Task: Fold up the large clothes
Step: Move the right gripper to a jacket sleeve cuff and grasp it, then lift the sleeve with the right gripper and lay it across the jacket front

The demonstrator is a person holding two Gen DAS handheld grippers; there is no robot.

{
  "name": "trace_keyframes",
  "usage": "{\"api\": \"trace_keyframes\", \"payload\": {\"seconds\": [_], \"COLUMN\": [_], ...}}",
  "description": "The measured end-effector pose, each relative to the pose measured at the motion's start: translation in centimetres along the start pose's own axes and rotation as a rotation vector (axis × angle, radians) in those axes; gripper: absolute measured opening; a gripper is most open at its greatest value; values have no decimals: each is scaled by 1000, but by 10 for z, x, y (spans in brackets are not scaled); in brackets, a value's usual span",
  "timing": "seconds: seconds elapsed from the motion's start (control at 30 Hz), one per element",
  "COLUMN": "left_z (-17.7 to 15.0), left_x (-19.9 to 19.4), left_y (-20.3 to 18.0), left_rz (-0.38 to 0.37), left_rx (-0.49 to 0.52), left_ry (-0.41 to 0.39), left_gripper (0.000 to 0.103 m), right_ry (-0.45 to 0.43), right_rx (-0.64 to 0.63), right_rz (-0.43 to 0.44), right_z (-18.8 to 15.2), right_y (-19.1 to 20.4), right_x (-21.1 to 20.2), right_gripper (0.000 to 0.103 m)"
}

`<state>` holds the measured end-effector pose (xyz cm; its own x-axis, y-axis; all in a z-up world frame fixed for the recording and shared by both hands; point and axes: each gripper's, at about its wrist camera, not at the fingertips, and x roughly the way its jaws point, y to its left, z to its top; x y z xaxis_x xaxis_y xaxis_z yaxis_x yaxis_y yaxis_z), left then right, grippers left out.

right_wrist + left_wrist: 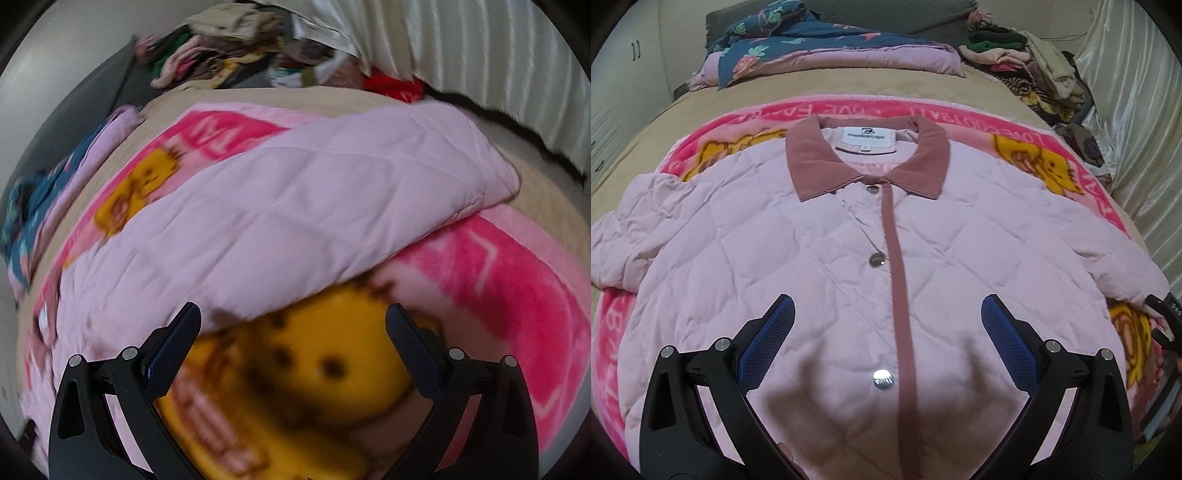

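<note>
A pale pink quilted jacket (812,258) with a darker pink collar (868,155) and snap buttons lies flat, front up, on a pink cartoon blanket (1049,158). My left gripper (888,306) is open and empty, hovering over the jacket's lower front, straddling the placket. In the right wrist view the jacket's right sleeve (295,206) stretches out across the blanket (498,288). My right gripper (293,314) is open and empty just below the sleeve, over the blanket's yellow cartoon figure. The right gripper's body also shows at the edge of the left wrist view (1167,317).
The blanket lies on a tan bedspread (849,92). A folded dark floral quilt (798,48) sits at the head of the bed. A pile of mixed clothes (1034,62) lies at the far right corner. Shiny cream curtains (1126,129) hang along the right side.
</note>
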<state>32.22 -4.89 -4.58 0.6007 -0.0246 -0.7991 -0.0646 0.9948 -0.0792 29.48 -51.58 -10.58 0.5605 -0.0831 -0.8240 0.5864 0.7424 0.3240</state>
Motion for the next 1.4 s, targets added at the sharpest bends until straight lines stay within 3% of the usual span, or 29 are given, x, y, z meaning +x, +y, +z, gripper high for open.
{"api": "trace_keyframes", "payload": {"seconds": [0.33,0.53,0.57,0.6,0.7,0.77,1.13,1.4], "left_z": [13,17,18,18,17,17,23,30], "left_x": [25,29,29,27,19,13,-12,-26], "left_y": [19,31,32,34,40,42,70,106], "left_rz": [46,73,76,79,74,86,72,66], "left_rx": [-34,-58,-61,-63,-75,-72,-93,-132], "left_ry": [7,-3,-4,-4,-17,-29,-77,-93], "left_gripper": [95,95,95,95,95,95,95,95], "right_ry": [-65,-93,-112,-140,-193,-238,-382,-408], "right_rx": [213,332,315,284,225,149,-232,-363], "right_rz": [-24,35,31,33,76,94,184,248], "right_z": [47,63,65,67,72,77,73,49], "right_y": [-61,-90,-89,-88,-80,-65,57,127], "right_x": [25,30,27,22,4,-12,-94,-126], "right_gripper": [99,90,80,48,31,25,19,18]}}
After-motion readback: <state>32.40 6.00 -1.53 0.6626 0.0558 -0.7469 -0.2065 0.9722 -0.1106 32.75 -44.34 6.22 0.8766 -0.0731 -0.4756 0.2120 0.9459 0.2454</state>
